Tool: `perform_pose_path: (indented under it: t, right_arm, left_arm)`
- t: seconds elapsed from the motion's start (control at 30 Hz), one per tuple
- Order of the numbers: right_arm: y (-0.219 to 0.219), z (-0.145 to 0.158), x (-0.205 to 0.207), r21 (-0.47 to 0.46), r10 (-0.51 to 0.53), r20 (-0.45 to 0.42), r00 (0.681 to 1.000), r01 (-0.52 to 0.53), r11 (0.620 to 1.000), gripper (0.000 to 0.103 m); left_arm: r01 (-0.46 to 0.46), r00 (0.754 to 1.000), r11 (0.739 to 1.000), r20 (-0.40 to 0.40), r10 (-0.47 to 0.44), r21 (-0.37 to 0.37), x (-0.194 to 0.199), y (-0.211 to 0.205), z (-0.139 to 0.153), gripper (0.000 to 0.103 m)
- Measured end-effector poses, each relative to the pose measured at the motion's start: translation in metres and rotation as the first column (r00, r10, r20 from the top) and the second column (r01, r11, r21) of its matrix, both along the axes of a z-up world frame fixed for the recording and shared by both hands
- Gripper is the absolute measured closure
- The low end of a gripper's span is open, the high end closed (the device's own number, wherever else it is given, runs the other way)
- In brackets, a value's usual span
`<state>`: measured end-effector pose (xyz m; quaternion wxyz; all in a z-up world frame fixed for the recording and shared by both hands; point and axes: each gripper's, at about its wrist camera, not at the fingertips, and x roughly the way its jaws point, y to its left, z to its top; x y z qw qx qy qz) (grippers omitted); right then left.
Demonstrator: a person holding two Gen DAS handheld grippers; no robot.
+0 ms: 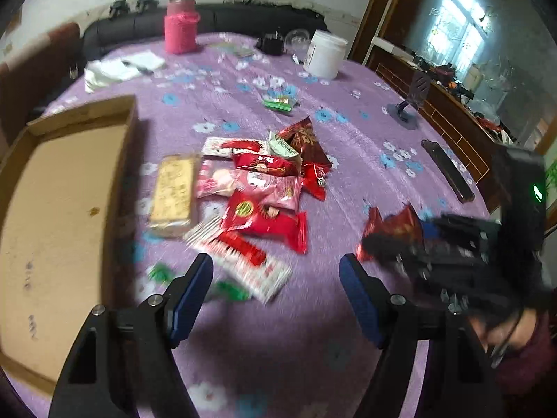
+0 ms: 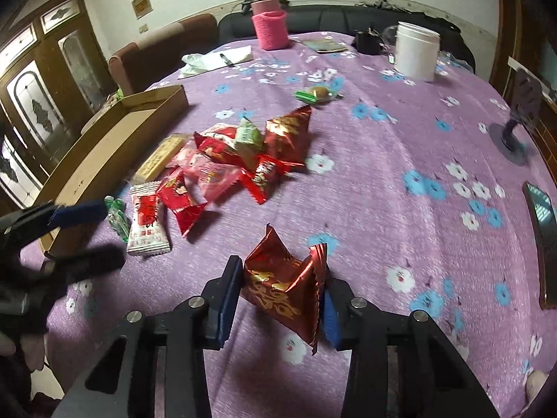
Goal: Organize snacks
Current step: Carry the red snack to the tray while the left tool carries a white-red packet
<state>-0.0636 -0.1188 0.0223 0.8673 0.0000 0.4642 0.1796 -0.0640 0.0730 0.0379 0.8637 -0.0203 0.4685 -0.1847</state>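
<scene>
Left of the left gripper (image 1: 276, 284) fingers lies the open cardboard box (image 1: 52, 209), on the purple flowered bench (image 1: 278, 348). These fingers are spread wide with nothing between them. Just ahead of their tips sits the snack pile (image 1: 250, 188), with a yellow bar (image 1: 173, 195) at its left edge; a white and red packet (image 1: 243, 264) lies nearest, blurred. Farther right, the right gripper (image 2: 283, 292) fingers are pinching a dark red foil packet (image 2: 285, 289), which seems lifted off the cloth. A white jar (image 2: 416, 50) stands far ahead, right of the fingers.
</scene>
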Motion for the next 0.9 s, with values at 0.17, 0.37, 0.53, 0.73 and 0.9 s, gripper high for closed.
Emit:
perform_pose_path:
  t: [0.17, 0.37, 0.53, 0.73, 0.9]
  right_arm:
    - [-0.004, -0.002, 0.001, 0.027, -0.015, -0.008, 1.000, 0.015, 1.000, 0.059]
    - [-0.008, -0.003, -0.004, 0.048, -0.018, -0.006, 1.000, 0.018, 0.999, 0.060]
    - [-0.006, 0.004, -0.013, 0.053, -0.012, 0.009, 1.000, 0.011, 0.999, 0.063]
    - [-0.005, 0.017, -0.022, 0.073, -0.017, 0.022, 1.000, 0.015, 0.997, 0.064]
    - [0.008, 0.036, -0.027, 0.105, 0.016, 0.043, 0.999, -0.021, 0.994, 0.064]
  left_arm:
    - [0.007, 0.997, 0.998, -0.079, -0.001, 0.066, 0.024, -0.020, -0.022, 0.032]
    - [0.002, 0.999, 0.999, -0.039, 0.000, 0.050, 0.022, -0.016, -0.022, 0.080]
    - [-0.037, 0.999, 0.999, -0.024, 0.037, -0.002, 0.013, -0.003, -0.017, 0.082]
    - [-0.061, 0.998, 0.994, 0.016, 0.063, -0.086, -0.010, 0.020, 0.005, 0.082]
    - [-0.124, 0.989, 0.981, 0.062, 0.135, -0.150, -0.027, 0.061, 0.032, 0.082]
